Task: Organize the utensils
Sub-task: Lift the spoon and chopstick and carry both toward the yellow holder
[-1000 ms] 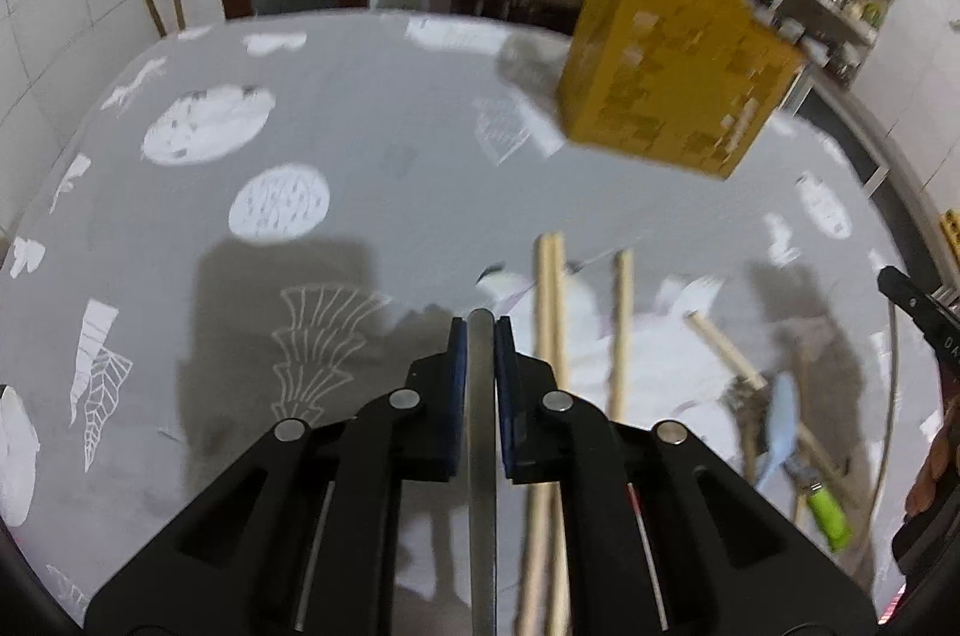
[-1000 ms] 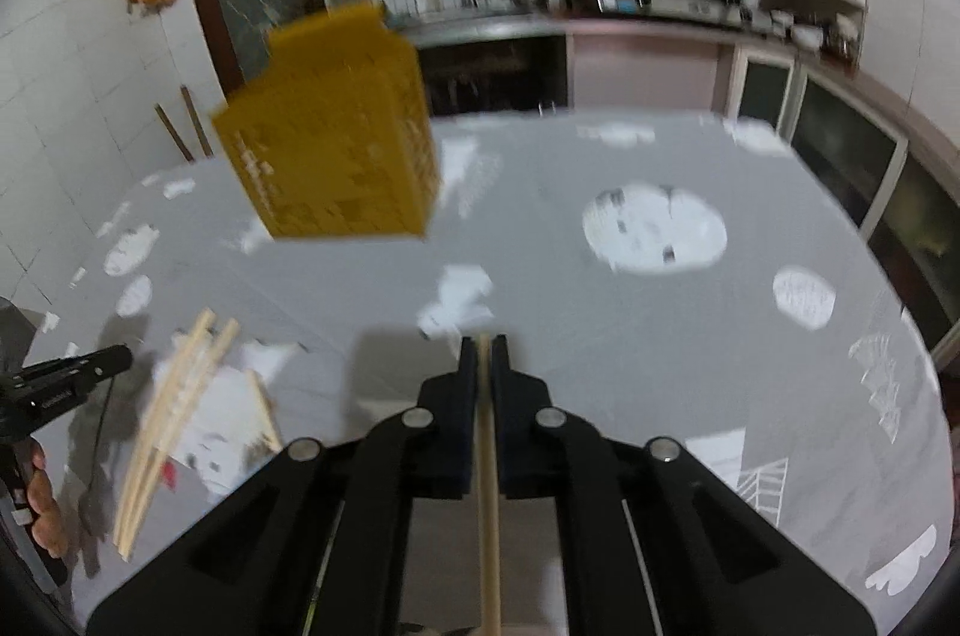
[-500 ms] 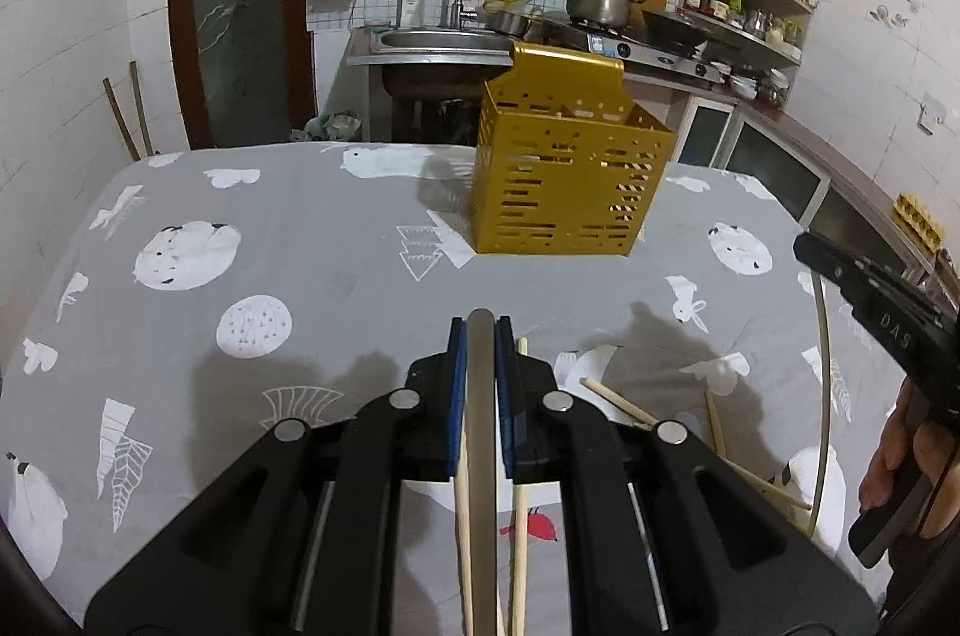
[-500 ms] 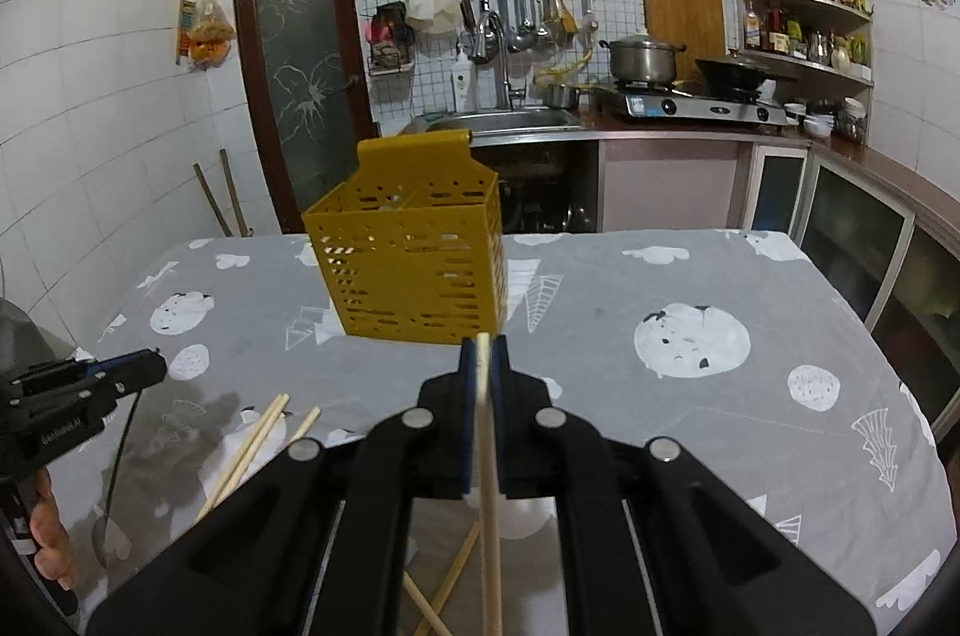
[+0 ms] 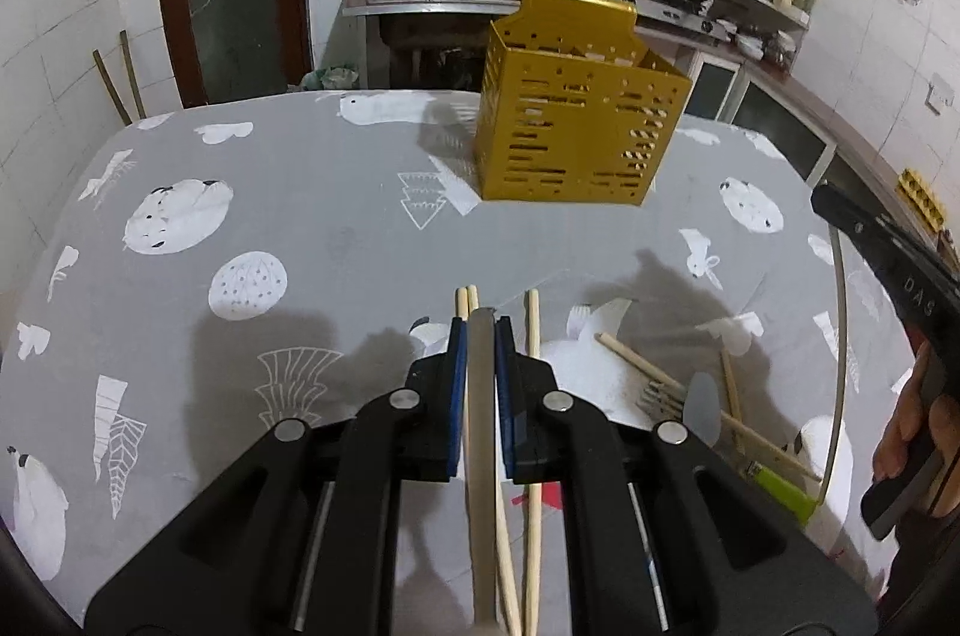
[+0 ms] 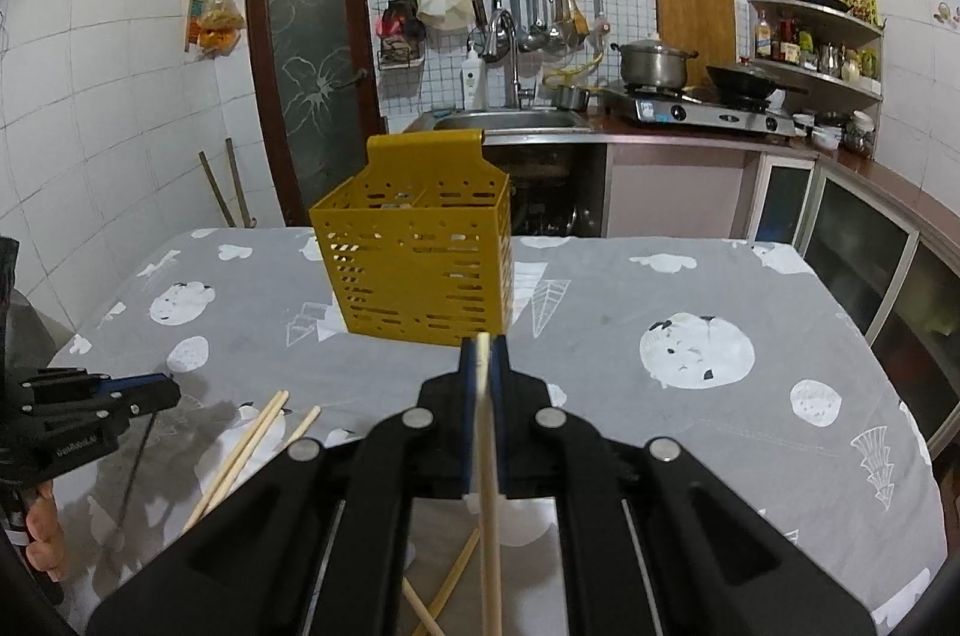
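A yellow perforated utensil caddy [image 5: 570, 138] stands upright at the far side of the table, also straight ahead in the right wrist view [image 6: 420, 270]. My left gripper [image 5: 482, 327] is shut on the flat handle of a metal utensil [image 5: 482, 426], held above loose chopsticks [image 5: 531, 396]. My right gripper [image 6: 483, 345] is shut on a wooden chopstick [image 6: 489, 486] and points at the caddy. From the left wrist view the right gripper [image 5: 870, 246] shows at the right edge. The left gripper [image 6: 150, 396] appears low on the left in the right wrist view.
A fork [image 5: 660, 396], a pale spoon-like piece [image 5: 702, 399] and a green-handled item [image 5: 780, 486] lie with more chopsticks [image 6: 246, 450] on the grey patterned tablecloth [image 6: 660, 288]. Behind the table are a sink counter [image 6: 510, 120] and a stove [image 6: 690, 108].
Both grippers have risen from the table with their utensils still clamped. The views have steadied and tilted up, so the caddy now sits upright ahead instead of blurred and slanted.
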A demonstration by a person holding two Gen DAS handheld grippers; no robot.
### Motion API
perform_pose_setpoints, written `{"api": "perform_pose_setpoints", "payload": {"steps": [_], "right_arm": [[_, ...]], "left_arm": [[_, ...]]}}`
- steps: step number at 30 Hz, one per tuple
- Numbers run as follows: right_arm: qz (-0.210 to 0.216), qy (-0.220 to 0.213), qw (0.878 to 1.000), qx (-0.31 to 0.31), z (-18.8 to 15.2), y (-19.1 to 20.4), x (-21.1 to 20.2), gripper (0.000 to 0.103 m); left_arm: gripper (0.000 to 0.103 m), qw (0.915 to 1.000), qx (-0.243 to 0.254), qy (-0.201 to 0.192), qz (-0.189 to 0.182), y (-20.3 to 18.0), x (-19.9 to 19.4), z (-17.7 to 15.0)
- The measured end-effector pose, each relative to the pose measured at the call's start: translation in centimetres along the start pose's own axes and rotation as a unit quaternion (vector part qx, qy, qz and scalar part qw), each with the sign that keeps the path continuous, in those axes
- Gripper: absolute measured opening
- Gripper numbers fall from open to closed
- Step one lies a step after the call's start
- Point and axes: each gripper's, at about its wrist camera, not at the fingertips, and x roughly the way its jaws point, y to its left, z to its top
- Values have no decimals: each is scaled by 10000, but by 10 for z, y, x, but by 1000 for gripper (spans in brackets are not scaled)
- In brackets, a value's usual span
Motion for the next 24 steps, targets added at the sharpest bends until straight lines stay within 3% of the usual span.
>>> {"api": "perform_pose_setpoints", "payload": {"steps": [8,19,24], "right_arm": [[20,43,10000,-19,1,1,2,5],[67,-290,9995,71,33,1,-15,5],[139,-341,9993,56,37,8,-16,5]], "left_arm": [[7,9993,-33,376,23,7,15,-2],[7,9953,215,-945,57,-14,-53,44],[7,9926,203,-1184,153,-18,-57,51]]}}
